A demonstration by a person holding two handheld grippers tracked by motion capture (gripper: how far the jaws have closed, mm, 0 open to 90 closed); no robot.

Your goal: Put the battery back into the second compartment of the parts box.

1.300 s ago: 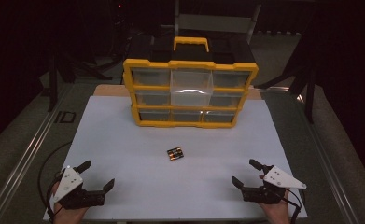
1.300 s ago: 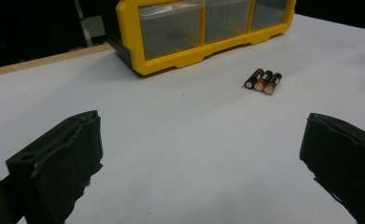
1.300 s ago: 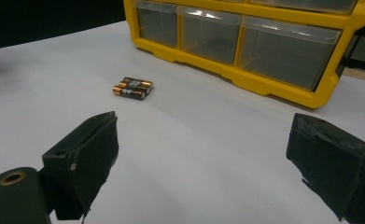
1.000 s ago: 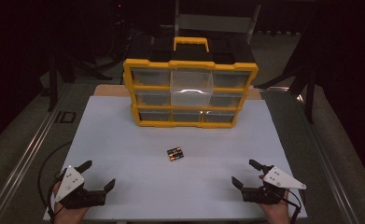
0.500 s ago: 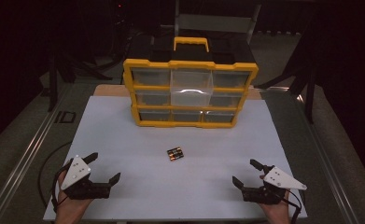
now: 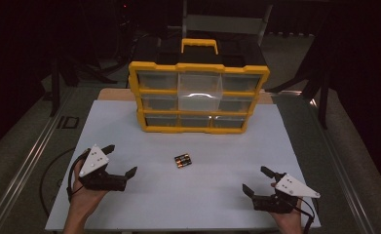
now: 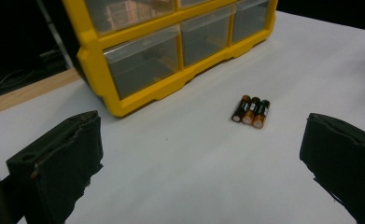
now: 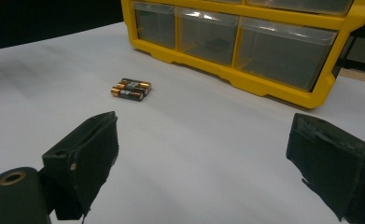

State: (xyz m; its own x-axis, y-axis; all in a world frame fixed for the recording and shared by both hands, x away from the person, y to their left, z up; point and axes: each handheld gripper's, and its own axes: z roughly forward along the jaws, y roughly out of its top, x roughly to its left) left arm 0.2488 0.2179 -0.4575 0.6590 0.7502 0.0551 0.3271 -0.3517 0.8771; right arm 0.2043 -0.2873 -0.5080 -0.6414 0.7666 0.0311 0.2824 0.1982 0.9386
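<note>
- A yellow drawer cabinet (image 6: 199, 97) with clear drawers and a top handle is set at the far side of the white desk (image 6: 129, 126).
- Three batteries (image 6: 182, 160) are laid side by side at mid-desk, in front of the cabinet; nothing is placed between them and either tongs.
- The left tongs (image 6: 120, 161) are held wide, empty, near the batteries' left.
- The right tongs (image 6: 257, 180) are held wide, empty, farther off.
</note>
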